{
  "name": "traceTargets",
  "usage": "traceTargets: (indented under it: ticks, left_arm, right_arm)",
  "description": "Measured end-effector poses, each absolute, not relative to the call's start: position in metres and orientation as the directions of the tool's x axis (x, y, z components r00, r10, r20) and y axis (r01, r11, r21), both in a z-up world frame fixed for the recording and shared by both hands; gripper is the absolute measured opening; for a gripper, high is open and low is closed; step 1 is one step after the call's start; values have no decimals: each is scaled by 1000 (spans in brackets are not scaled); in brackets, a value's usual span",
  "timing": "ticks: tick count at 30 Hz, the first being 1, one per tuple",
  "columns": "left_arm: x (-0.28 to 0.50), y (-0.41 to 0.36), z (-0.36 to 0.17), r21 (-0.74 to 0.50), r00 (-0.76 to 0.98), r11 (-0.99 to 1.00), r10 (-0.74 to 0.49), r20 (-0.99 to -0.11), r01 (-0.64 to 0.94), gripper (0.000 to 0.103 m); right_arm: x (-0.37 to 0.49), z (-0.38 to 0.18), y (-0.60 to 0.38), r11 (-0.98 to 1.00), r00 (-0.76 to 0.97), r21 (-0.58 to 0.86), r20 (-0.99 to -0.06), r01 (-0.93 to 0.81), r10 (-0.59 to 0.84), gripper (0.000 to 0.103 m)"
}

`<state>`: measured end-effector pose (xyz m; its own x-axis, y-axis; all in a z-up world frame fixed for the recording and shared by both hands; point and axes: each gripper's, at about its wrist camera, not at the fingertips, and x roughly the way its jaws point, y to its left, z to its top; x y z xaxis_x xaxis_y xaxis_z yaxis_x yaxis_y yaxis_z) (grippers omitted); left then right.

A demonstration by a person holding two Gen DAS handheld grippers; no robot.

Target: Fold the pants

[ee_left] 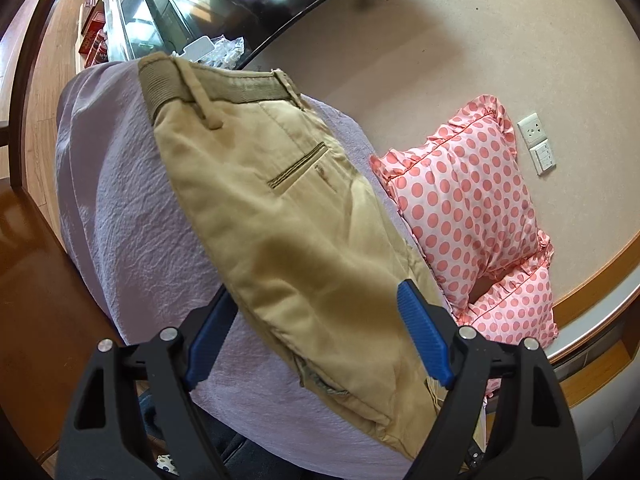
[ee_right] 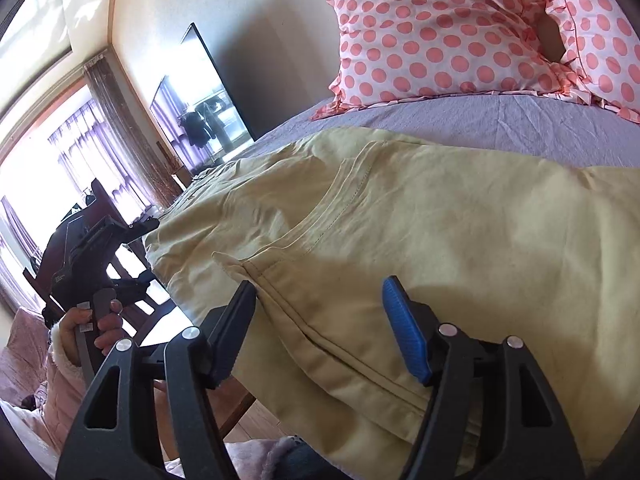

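Right now your khaki pants (ee_left: 280,216) lie flat on the bed's lavender sheet (ee_left: 132,216), already doubled leg over leg, with the ribbed elastic waistband (ee_left: 168,84) at the far end and a welt back pocket (ee_left: 300,170) facing up. Laid out this way, the length looks ready to be folded across. The cloth is a soft, lightly creased cotton twill with stitched seams; the sheet beneath is crinkled.

Your left tongs (ee_left: 316,332) are spread wide, straddling the near end of the pants without pinching them. Your right tongs (ee_right: 320,324) are spread too, hovering over a seamed edge near the bed's side, gripping nothing. I judge both are lining up to grab.

Beyond the pants, a frilled, pink polka-dot pillow (ee_right: 440,32) leans at the wall.
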<state>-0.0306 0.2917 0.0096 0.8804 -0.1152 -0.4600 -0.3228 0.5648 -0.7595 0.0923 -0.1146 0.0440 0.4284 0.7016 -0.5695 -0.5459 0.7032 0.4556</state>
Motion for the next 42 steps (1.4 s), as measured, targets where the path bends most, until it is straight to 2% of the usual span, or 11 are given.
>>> traceTargets:
  ticks: [5,11,13,15,18,22,27,31,35,40,42]
  left_arm:
    - [-15,302,29,-734,871,589,-98,-481,-339,86]
    - [-8,327,36,-759,876,520,-42,-481,-392,80]
    - [0,327,47,-708,865,568,16,-501,-420,65]
    - [14,316,65,-603,850,669,83,-521,-435,19]
    - [32,283,106,-487,871,798,94,-483,-356,12]
    - [54,196,164,-334,914,932,-10,-407,-138,10]
    - [69,41,172,-193,852,928,-370,-370,319,9]
    - [61,-59,121,-151,653,797,-573,-495,584,10]
    - [70,-105,61,-160,499,755,-561,-661,636,10]
    - [53,-93,61,-112,509,744,-550,-663,659,30]
    - [41,-76,76,-160,494,708,-618,-611,688,48]
  right_arm:
    - [92,42,-117,694,433,468,-552,-546,713,69]
    - [90,46,-130,678,440,505,-518,-535,733,70]
    - [89,50,-145,674,463,525,-490,-519,739,73]
    - [87,54,-161,679,494,538,-467,-499,733,75]
    - [82,60,-191,694,555,549,-430,-466,712,79]
    - [74,65,-244,736,670,565,-385,-373,635,80]
    - [64,60,-312,765,791,618,-370,-182,487,81]
    - [52,55,-343,768,828,633,-380,-91,412,82]
    - [51,49,-359,743,821,666,-387,-65,419,84]
    - [58,49,-377,654,793,752,-346,-85,501,84]
    - [71,51,-376,621,753,776,-341,-113,563,84]
